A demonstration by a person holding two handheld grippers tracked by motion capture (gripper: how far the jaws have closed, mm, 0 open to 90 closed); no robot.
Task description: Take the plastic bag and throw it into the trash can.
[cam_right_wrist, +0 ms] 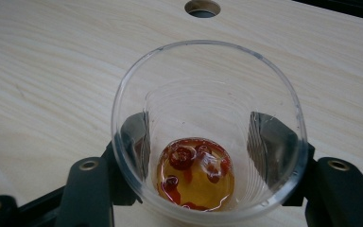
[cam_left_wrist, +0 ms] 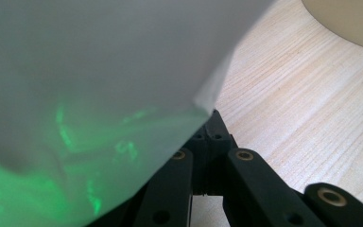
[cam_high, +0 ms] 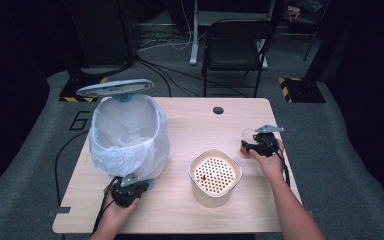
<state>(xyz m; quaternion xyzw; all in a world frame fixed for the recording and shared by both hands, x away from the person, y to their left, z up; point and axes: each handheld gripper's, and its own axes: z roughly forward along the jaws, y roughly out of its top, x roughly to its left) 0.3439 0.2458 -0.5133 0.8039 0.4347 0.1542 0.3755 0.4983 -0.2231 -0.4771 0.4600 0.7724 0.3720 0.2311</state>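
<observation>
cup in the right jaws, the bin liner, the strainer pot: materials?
Cup: clear thin plastic, by the look; the jaws show through its faintly ribbed wall, which looks squeezed oval.
Bin liner: translucent white plastic film, crinkled, folded over the rim.
Strainer pot: cream, matte, likely moulded plastic; ceramic can't be excluded. Its perforated insert looks like the same material.

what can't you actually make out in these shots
- Left gripper, left gripper view: the white bag covers its jaw tips; any pinch on it is hidden.
- Strainer pot, high view: the red bit on its holed insert is too small to name.
- Clear cup, right gripper view: near rim cut off by the bottom edge.
</observation>
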